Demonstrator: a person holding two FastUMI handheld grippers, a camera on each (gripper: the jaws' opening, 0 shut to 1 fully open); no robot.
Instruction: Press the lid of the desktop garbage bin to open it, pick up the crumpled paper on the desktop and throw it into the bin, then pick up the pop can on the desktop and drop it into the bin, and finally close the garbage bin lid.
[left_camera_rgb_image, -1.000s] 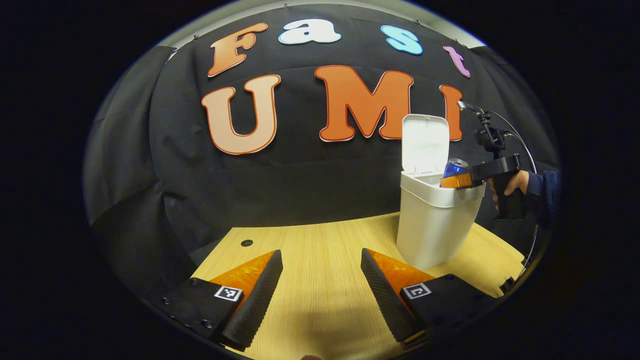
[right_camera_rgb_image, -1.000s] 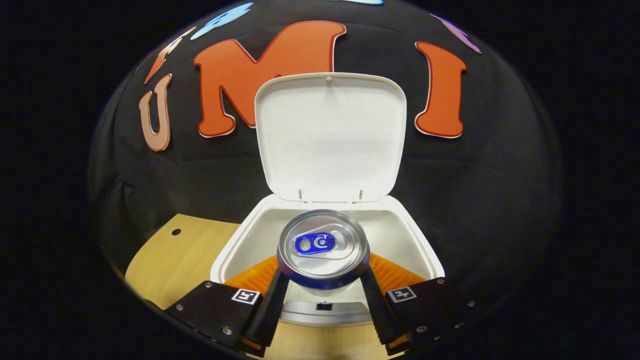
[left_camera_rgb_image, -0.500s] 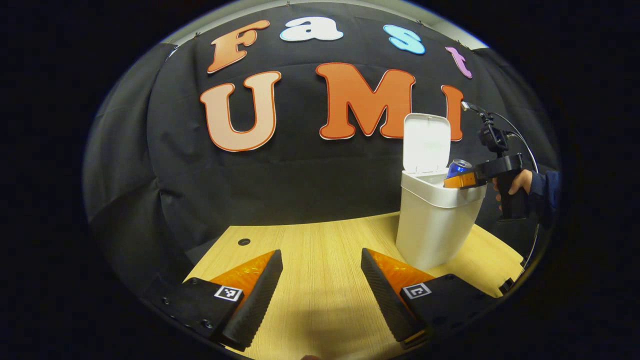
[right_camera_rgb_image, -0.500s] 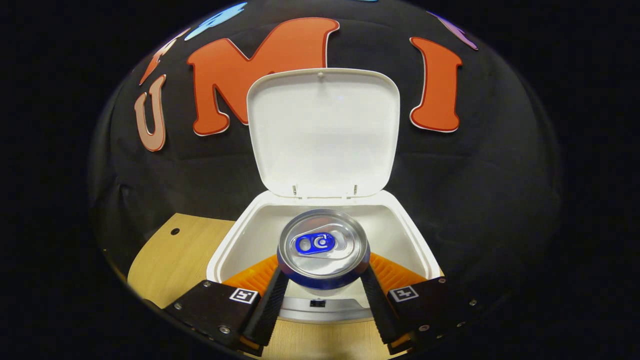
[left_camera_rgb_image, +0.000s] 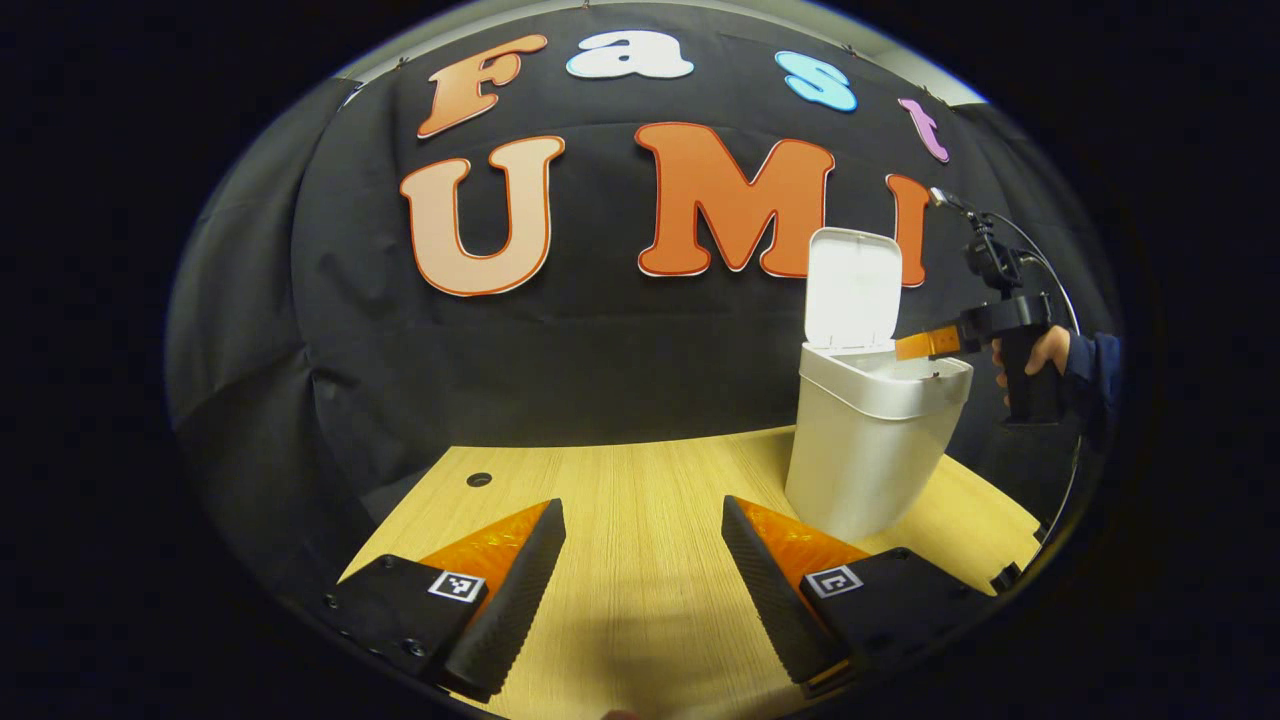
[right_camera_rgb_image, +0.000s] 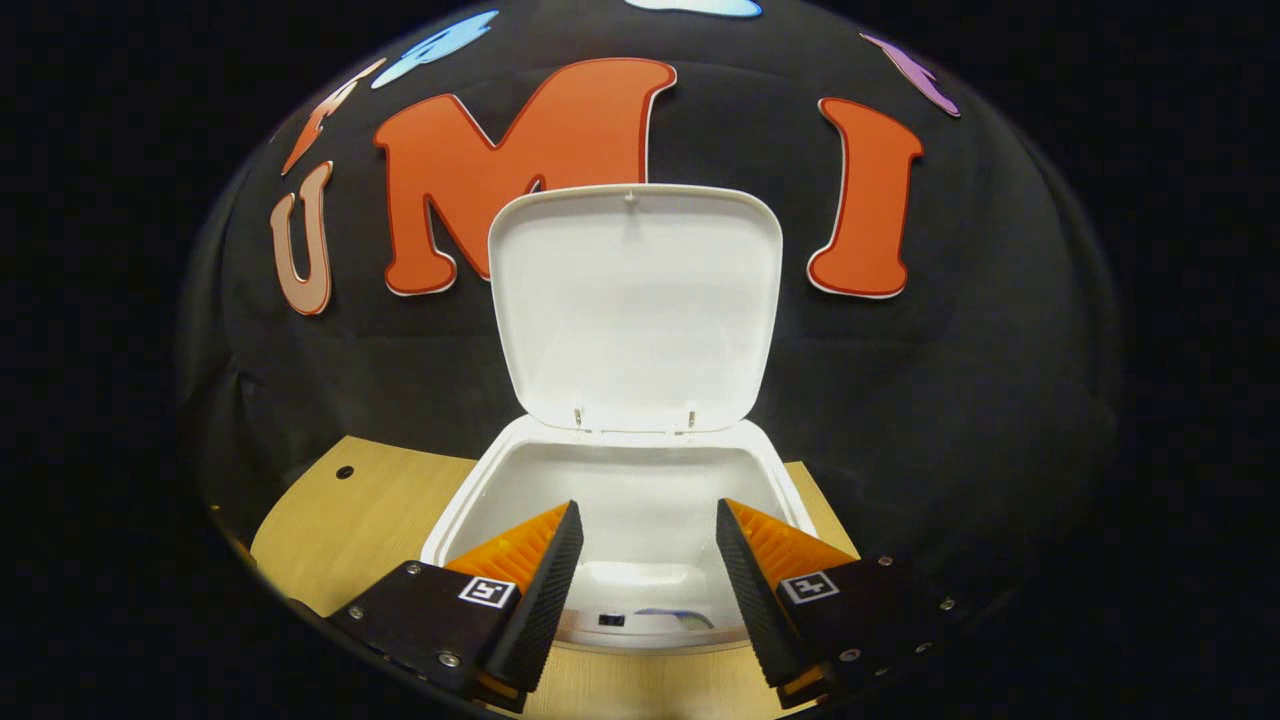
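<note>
The white desktop bin (left_camera_rgb_image: 866, 450) stands on the wooden table at the right, its lid (left_camera_rgb_image: 852, 288) raised upright. My right gripper (left_camera_rgb_image: 915, 345), held by a hand (left_camera_rgb_image: 1045, 352), hovers just above the bin's rim on its right side. In the right gripper view that gripper (right_camera_rgb_image: 645, 590) is open with nothing between its fingers, looking down into the bin's mouth (right_camera_rgb_image: 640, 500) under the raised lid (right_camera_rgb_image: 632, 300). A sliver of blue (right_camera_rgb_image: 665, 614) shows low inside the bin. My left gripper (left_camera_rgb_image: 643, 590) is open and empty over the table, to the left of the bin.
The wooden table (left_camera_rgb_image: 640, 500) has a small round hole (left_camera_rgb_image: 479, 479) near its back left corner. Black cloth closes off the back and sides. The table's right edge (left_camera_rgb_image: 1000, 520) runs just past the bin.
My right gripper opened and the pop can left its fingers, dropping out of sight into the bin. The right gripper rose slightly. The left gripper stayed where it was.
</note>
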